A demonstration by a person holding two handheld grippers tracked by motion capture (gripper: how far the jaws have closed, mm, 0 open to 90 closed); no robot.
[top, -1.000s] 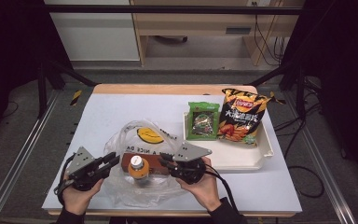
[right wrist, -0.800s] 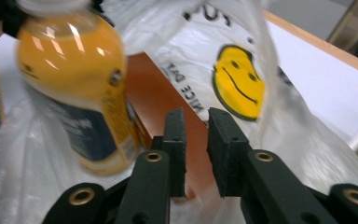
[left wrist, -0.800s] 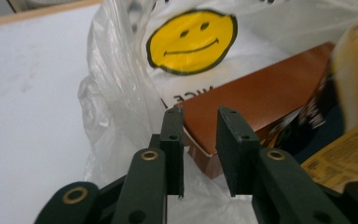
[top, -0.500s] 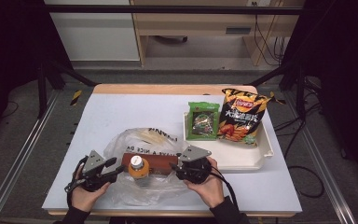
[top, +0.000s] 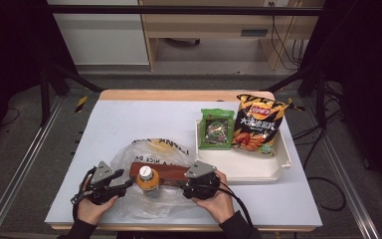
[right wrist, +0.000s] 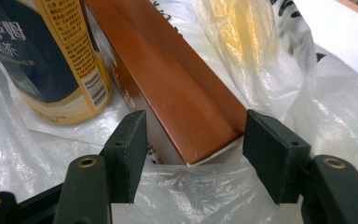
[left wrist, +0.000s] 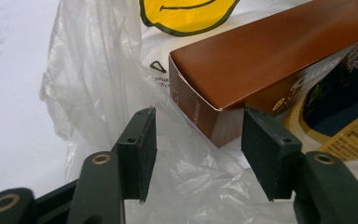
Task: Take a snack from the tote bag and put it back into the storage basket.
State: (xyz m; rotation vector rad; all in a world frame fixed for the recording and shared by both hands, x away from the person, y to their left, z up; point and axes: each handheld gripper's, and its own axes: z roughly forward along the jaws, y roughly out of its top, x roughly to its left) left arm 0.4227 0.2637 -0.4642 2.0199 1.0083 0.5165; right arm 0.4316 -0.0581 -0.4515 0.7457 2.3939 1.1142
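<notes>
White tray (top: 258,172) at table's (top: 129,124) right side holds a green snack packet (top: 216,130) beside an upright chip bag (top: 256,124), touching.

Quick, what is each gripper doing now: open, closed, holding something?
Left gripper: open, jaws just widened, holding nothing; plastic bag lies between them.
Right gripper: open, jaws just widened, brown box end between them, not pressed.

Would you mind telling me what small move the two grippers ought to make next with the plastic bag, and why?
Probably draw both grippers back and up, clear of the plastic bag. The jaws of the left gripper and right gripper have just been opening and now stand apart, pressing on nothing, with loose film and the brown box ends between them. The box and bottle already sit in the bag on the table.
</notes>
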